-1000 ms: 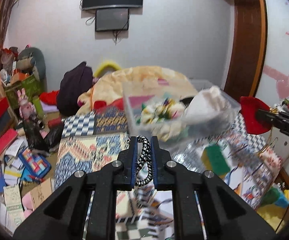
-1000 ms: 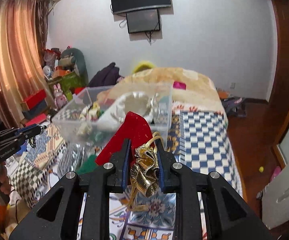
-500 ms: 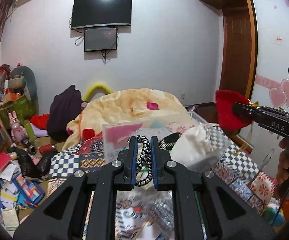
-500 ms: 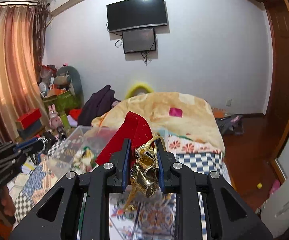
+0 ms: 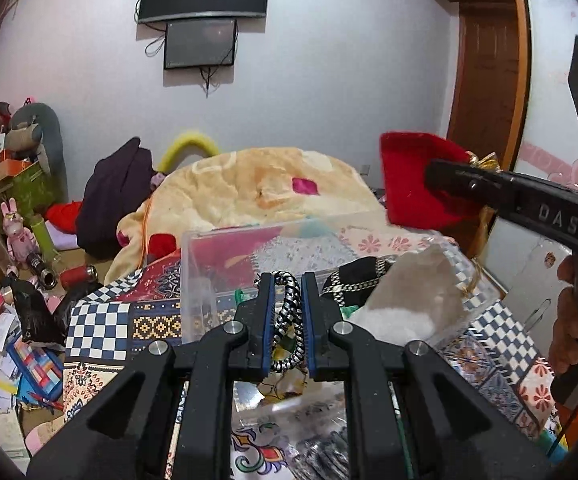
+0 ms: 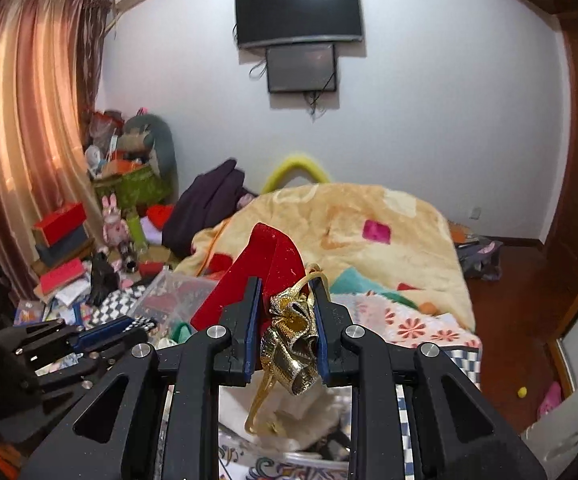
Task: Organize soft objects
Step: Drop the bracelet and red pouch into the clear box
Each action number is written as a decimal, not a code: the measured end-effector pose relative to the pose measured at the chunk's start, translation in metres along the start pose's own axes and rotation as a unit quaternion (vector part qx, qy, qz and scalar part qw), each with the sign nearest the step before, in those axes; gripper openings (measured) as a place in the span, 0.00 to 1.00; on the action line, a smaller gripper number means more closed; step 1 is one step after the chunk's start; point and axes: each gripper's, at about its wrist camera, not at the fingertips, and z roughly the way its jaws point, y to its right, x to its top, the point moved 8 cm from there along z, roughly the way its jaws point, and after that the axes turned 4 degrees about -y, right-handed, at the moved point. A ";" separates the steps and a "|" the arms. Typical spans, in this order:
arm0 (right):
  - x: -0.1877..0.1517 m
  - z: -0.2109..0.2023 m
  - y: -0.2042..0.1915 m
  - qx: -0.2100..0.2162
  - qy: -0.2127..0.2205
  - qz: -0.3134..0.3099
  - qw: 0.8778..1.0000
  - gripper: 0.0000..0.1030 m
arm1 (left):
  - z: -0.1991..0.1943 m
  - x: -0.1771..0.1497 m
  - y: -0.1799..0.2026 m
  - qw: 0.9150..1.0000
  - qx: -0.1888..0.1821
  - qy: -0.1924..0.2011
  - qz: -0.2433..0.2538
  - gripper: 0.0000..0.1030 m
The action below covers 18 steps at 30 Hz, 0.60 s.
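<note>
My left gripper (image 5: 287, 280) is shut on a black-and-white braided cord (image 5: 287, 320), held above a clear plastic bin (image 5: 209, 276) on the bed. The bin holds a white fluffy item (image 5: 401, 316) and a black item with a chain (image 5: 363, 276). My right gripper (image 6: 285, 284) is shut on a red velvet pouch (image 6: 265, 264) with a gold ribbon (image 6: 293, 340). The pouch also shows in the left wrist view (image 5: 413, 180), up to the right of the bin. The left gripper shows in the right wrist view (image 6: 145, 326) at lower left.
A patterned patchwork cover (image 5: 101, 328) lies on the bed under the bin. A yellow-orange blanket (image 5: 257, 184) is heaped behind it. The floor at left is littered with boxes, papers and toys (image 5: 13, 320). A wooden door (image 5: 485, 80) stands at right.
Both grippers have risen and tilted up, so the bin sits lower in both views. The right gripper with the red pouch has moved closer to the bin. Both grips are unchanged.
</note>
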 end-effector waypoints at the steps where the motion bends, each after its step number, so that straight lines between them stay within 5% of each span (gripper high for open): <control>1: -0.003 0.006 -0.002 0.001 -0.010 -0.002 1.000 0.20 | 0.004 -0.001 -0.001 1.000 0.004 -0.005 0.000 0.12; 8: -0.027 0.035 -0.004 0.002 -0.067 -0.009 0.998 0.21 | 0.022 -0.013 -0.006 0.999 0.017 -0.037 0.001 0.17; 10: -0.031 0.037 -0.007 0.000 -0.077 -0.024 0.997 0.22 | 0.024 -0.016 -0.006 0.999 0.012 -0.044 -0.002 0.43; 11: -0.035 0.038 -0.010 -0.002 -0.084 -0.035 0.996 0.24 | 0.024 -0.016 -0.006 0.999 0.010 -0.042 -0.005 0.47; 14: -0.036 0.041 -0.015 -0.006 -0.097 -0.056 0.994 0.43 | 0.021 -0.018 -0.004 0.999 0.005 -0.040 -0.003 0.54; 16: -0.036 0.040 -0.015 -0.013 -0.095 -0.063 0.993 0.65 | 0.018 -0.019 -0.003 0.999 0.003 -0.039 -0.001 0.58; 18: -0.035 0.032 -0.013 -0.026 -0.084 -0.072 0.994 0.67 | 0.013 -0.019 -0.003 0.999 0.001 -0.036 -0.001 0.59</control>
